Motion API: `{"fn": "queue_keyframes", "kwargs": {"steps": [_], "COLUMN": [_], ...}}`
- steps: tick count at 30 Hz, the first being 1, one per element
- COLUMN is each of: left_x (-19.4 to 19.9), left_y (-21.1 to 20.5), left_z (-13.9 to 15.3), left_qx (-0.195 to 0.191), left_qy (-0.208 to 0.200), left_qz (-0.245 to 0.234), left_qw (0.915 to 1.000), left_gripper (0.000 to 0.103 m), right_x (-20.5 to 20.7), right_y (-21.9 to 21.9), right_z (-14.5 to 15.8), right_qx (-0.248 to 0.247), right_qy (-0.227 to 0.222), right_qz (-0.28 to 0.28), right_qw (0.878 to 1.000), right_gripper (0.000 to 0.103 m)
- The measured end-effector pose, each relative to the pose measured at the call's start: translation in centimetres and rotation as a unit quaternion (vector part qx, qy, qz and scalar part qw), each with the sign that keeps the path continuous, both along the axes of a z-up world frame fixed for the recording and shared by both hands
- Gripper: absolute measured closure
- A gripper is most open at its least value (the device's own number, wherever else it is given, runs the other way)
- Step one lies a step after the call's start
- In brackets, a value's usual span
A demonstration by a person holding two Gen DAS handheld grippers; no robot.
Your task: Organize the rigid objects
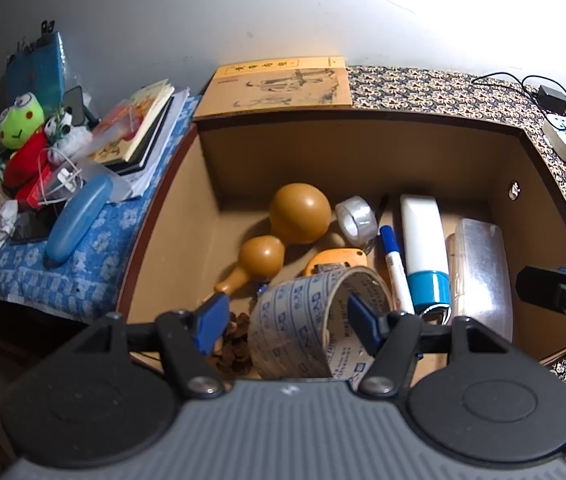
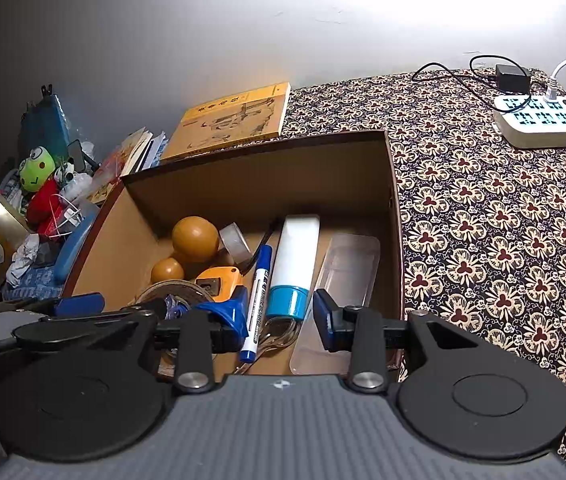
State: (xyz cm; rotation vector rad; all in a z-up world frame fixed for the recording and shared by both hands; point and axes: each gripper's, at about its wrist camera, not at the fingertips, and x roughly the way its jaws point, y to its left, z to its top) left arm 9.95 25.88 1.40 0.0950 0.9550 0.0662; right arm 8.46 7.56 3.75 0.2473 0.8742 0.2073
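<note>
An open cardboard box holds a tan gourd, a small clear tape roll, an orange tape measure, a blue marker, a white tube with a blue cap and a clear plastic case. A wide printed tape roll stands at the box's near side. My left gripper is open: one finger is inside the roll's hole, the other is outside, apart from its wall. My right gripper is open above the tube's cap and the marker.
Brown beads lie beside the roll. A yellow book leans behind the box. Left of it are stacked books, a frog plush and a blue case. A power strip and a charger sit on the patterned cloth.
</note>
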Motion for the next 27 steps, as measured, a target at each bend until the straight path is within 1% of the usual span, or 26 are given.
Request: {"fn": "queue_keyframes", "kwargs": {"steps": [14, 22, 27], "left_x": [0.4, 0.4, 0.4], "left_y": [0.1, 0.0, 0.0], "left_z": [-0.5, -0.5, -0.5], "left_qx": [0.002, 0.003, 0.003], "left_qy": [0.006, 0.006, 0.005], "left_qz": [-0.004, -0.006, -0.006], "left_qw": [1.0000, 1.0000, 1.0000], "left_gripper": [0.036, 0.036, 0.036], "right_x": [0.8, 1.0, 1.2], "right_y": [0.0, 0.2, 0.2], "right_z": [-0.9, -1.1, -1.4], "right_qx": [-0.025, -0.040, -0.039], "right_qy": [0.012, 0.015, 0.022], "right_qz": [-0.017, -0.015, -0.013], "right_qw": [0.999, 0.999, 0.999], "right_gripper": [0.085, 0.085, 0.085]}}
